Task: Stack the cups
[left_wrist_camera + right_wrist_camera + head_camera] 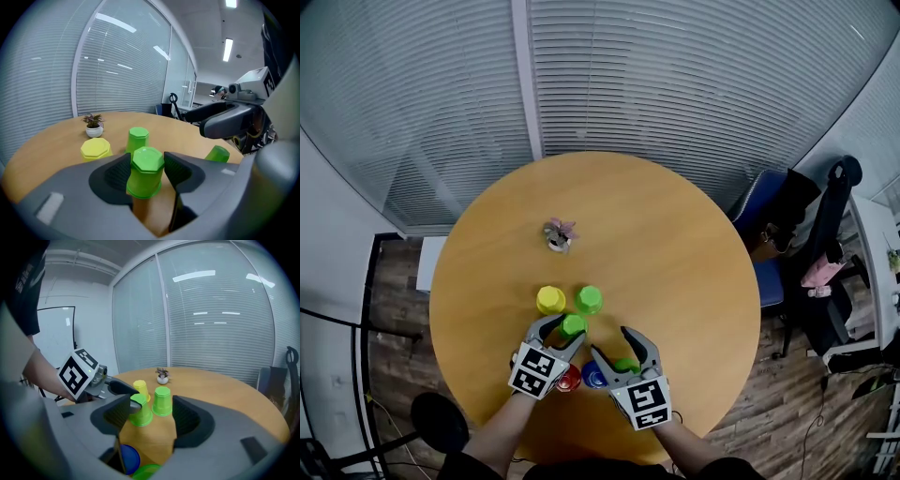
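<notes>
An upside-down green cup stands on the round wooden table between the pads of my left gripper, which press its sides near the top. The same cup sits just in front of a yellow cup and a second green cup, both upside down. My right gripper is to the right, jaws wide apart, with a third green cup low between them and untouched. A red cup and a blue cup stand between the two grippers.
A small potted plant stands beyond the cups at the table's middle. A dark office chair with things on it is off the table's right side. Blinds over glass walls close off the far side.
</notes>
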`<move>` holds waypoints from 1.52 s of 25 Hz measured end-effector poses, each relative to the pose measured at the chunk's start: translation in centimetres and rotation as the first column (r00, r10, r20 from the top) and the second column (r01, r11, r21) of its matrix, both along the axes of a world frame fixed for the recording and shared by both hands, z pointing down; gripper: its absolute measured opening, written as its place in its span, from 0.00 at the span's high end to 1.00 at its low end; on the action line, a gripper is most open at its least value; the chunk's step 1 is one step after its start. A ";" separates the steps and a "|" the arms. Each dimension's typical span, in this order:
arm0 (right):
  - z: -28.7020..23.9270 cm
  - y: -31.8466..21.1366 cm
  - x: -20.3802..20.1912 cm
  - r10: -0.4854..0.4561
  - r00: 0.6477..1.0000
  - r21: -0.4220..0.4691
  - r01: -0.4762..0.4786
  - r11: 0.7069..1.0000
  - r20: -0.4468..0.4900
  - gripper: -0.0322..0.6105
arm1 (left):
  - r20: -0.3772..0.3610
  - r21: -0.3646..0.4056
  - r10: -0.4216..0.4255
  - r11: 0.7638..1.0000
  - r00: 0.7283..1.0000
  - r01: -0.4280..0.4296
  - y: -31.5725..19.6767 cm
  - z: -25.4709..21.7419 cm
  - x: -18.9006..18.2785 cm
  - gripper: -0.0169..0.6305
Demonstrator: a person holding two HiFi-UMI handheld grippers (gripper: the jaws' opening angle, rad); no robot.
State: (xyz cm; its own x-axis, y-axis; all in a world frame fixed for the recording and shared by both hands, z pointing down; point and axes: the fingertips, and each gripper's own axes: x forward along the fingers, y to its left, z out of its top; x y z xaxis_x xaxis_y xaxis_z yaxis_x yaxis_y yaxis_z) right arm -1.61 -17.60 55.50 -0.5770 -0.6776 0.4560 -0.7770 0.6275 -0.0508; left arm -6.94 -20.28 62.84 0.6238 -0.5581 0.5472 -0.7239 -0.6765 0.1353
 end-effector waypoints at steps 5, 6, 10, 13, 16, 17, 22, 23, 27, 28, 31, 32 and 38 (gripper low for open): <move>-0.4 0.2 0.6 0.020 1.000 0.006 -0.021 1.000 0.007 0.54 | -0.005 0.008 -0.015 1.000 1.000 0.015 0.1 -0.6 -0.1 0.63; -0.6 0.2 0.7 0.023 1.000 0.010 -0.023 1.000 0.009 0.54 | -0.010 0.016 -0.017 1.000 1.000 0.017 0.1 -1.0 -0.1 0.63; -1.2 0.9 0.8 0.027 1.000 0.026 -0.027 0.999 0.015 0.54 | -0.040 0.056 -0.021 0.998 0.999 0.023 0.6 -3.1 0.0 0.63; -2.0 1.6 0.9 0.028 0.999 0.040 -0.029 0.999 0.023 0.54 | -0.062 0.090 -0.019 0.996 0.998 0.024 1.3 -5.1 0.2 0.63; -2.8 2.6 1.2 0.035 0.999 0.052 -0.037 0.998 0.032 0.54 | -0.070 0.113 -0.012 0.993 0.997 0.020 2.4 -6.9 0.2 0.64; -3.0 2.9 1.4 0.037 0.999 0.056 -0.039 0.998 0.035 0.54 | -0.073 0.120 -0.011 0.993 0.997 0.020 2.9 -7.4 0.3 0.64; -3.6 4.9 2.1 0.039 0.998 0.068 -0.042 0.997 0.039 0.54 | -0.082 0.153 0.003 0.988 0.997 0.009 5.4 -9.9 0.8 0.63; -3.6 5.3 2.2 0.040 0.998 0.068 -0.042 0.997 0.039 0.54 | -0.080 0.156 0.009 0.988 0.997 0.003 6.0 -10.2 0.9 0.64; -3.7 6.5 2.7 0.043 0.998 0.067 -0.045 0.997 0.041 0.54 | -0.066 0.154 0.019 0.988 0.998 -0.008 7.9 -10.4 1.2 0.63; -3.8 6.7 2.8 0.043 0.998 0.068 -0.045 0.997 0.043 0.54 | -0.064 0.150 0.018 0.989 0.998 -0.008 8.3 -10.4 1.3 0.63; -3.9 7.3 2.9 0.039 0.998 0.071 -0.042 0.997 0.043 0.54 | -0.057 0.141 0.020 0.990 0.998 -0.011 9.6 -10.1 1.4 0.64; -3.9 7.5 2.8 0.037 0.998 0.072 -0.040 0.997 0.043 0.54 | -0.053 0.138 0.021 0.990 0.998 -0.014 10.0 -9.9 1.4 0.63; -3.8 8.2 2.5 0.028 0.999 0.070 -0.031 0.997 0.043 0.54 | -0.046 0.117 0.017 0.993 0.999 -0.011 11.3 -9.1 1.6 0.63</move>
